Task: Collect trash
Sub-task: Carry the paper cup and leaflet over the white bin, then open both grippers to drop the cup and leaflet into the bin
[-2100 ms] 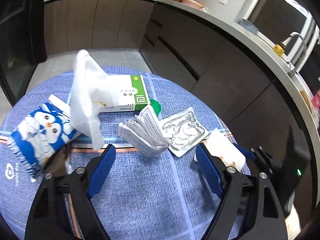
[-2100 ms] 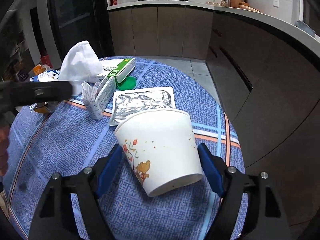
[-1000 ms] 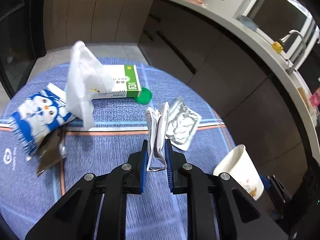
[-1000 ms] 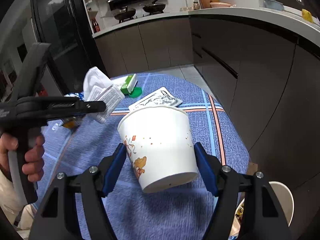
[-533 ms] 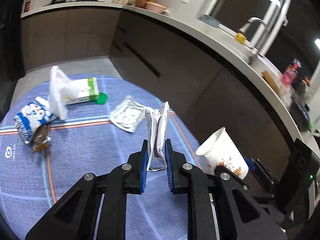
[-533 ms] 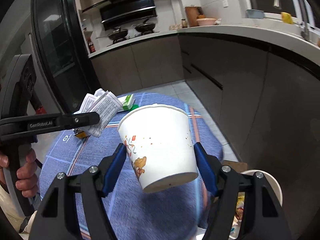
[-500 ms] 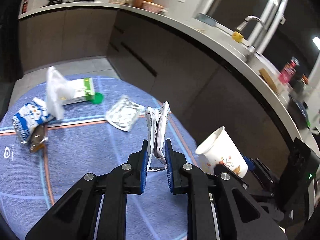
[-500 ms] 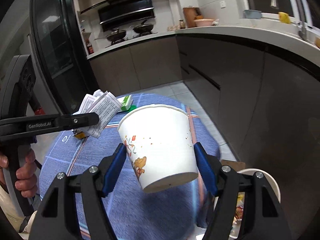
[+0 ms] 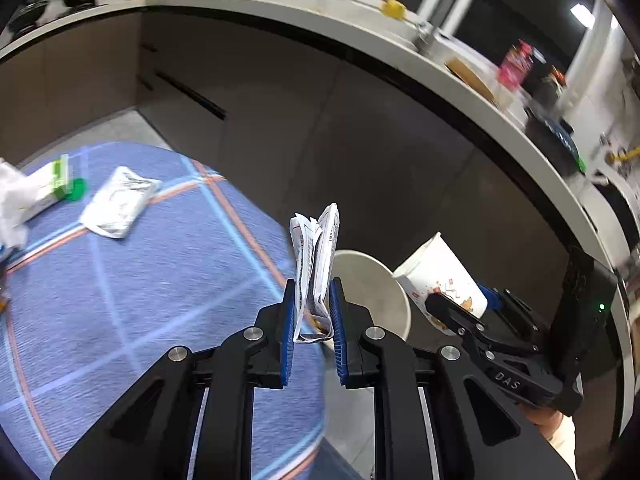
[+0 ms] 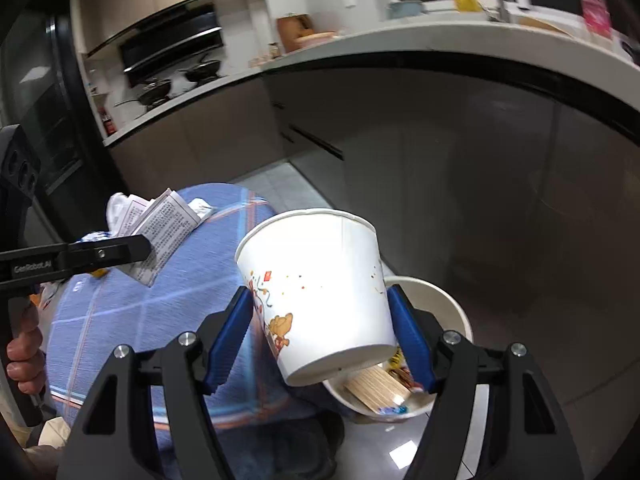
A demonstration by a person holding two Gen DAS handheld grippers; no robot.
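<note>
My left gripper [image 9: 313,312] is shut on a folded printed paper leaflet [image 9: 316,264], held upright past the table's right edge, over the near rim of a white trash bin [image 9: 384,292] on the floor. The same leaflet [image 10: 160,232] and left gripper show at the left of the right wrist view. My right gripper [image 10: 320,320] is shut on a white paper cup [image 10: 320,288] with cartoon print, tilted and held above the bin [image 10: 448,304], which holds wooden sticks and wrappers. In the left wrist view the cup [image 9: 440,276] hangs right of the bin.
A round table with a blue cloth [image 9: 120,300] carries a foil packet [image 9: 116,204], a green-and-white box [image 9: 52,184], a green cap [image 9: 78,188] and crumpled white tissue [image 9: 10,200]. Dark kitchen cabinets [image 9: 320,128] curve behind, close to the bin. A hand [image 10: 24,352] grips the left tool.
Both grippers have swung right, off the table toward the floor bin, each still carrying its item. The bin has come into full view under the cup and behind the leaflet.
</note>
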